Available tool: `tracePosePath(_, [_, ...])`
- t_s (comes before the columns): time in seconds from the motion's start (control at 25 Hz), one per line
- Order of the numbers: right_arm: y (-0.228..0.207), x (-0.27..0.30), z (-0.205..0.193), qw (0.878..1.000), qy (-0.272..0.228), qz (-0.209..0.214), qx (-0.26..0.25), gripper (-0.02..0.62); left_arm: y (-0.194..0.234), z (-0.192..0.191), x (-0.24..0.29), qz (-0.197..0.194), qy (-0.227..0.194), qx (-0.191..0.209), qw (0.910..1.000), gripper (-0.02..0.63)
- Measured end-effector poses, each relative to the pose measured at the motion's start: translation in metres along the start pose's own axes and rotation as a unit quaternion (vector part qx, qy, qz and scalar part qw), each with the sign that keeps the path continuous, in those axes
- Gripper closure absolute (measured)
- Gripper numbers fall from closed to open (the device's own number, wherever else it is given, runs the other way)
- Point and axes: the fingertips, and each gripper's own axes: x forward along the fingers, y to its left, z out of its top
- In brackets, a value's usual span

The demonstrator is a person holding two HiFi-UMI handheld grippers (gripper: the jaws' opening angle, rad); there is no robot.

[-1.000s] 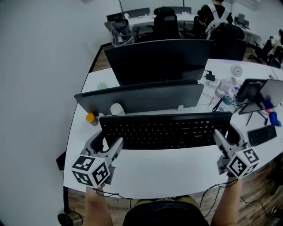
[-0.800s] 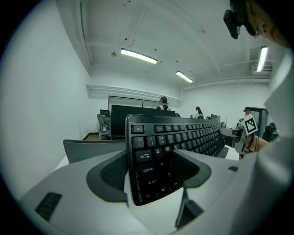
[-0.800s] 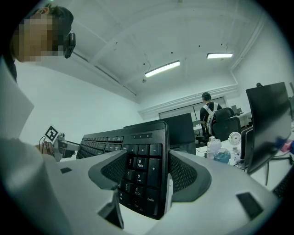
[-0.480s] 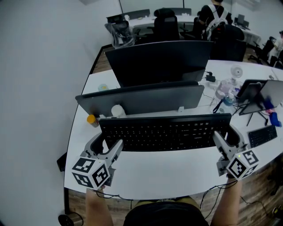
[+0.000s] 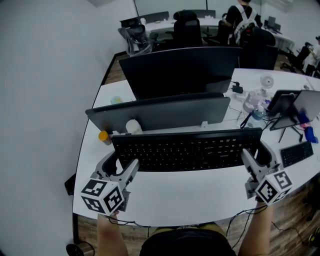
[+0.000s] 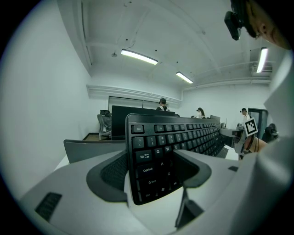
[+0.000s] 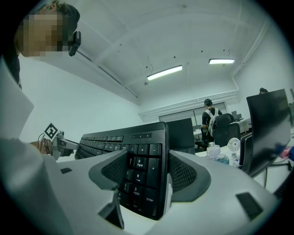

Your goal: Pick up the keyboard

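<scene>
Keyboard (image 5: 186,148) lies crosswise in front of us over the white tabletop (image 5: 190,192), just short of the near monitor (image 5: 160,112). It's black, full width, number pad at the right end. We have it by both ends.

Left hand-held gripper (image 5: 123,163) has its jaws spread wide around the left end. The left gripper view shows the Esc-to-Ctrl column wedged between the pads, one pad on either side, the right one over the keys beside A and Z.

Right hand-held gripper (image 5: 259,154) does the same at the other end. Its view shows the number pad between the jaws with the pads against it on both sides, also a wide stance.

In both gripper views the key face stands steep with the top row up, so the board is tilted with the keys toward us. We can't tell whether its front edge touches the tabletop or is clear of it.

Behind the near monitor stands a second monitor (image 5: 180,70). A small orange-capped item (image 5: 103,135) and a white round thing (image 5: 132,125) sit just beyond the keyboard's left rear corner.

To the right we see a clear bottle (image 5: 255,102), a small fan (image 5: 267,80), a tablet (image 5: 284,102) and a second keyboard (image 5: 296,153). A person (image 5: 244,15) and office chairs (image 5: 186,25) are well back.
</scene>
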Motion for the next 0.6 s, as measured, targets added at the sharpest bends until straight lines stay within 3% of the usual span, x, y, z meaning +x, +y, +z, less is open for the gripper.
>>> tracePosePath(0.6, [-0.0008, 0.0015, 0.0002, 1.000, -0.005, 0.001, -0.002, 0.301, 0.0001, -0.0019, 0.0010, 0.000, 0.005, 0.000, 1.0000, 0.298])
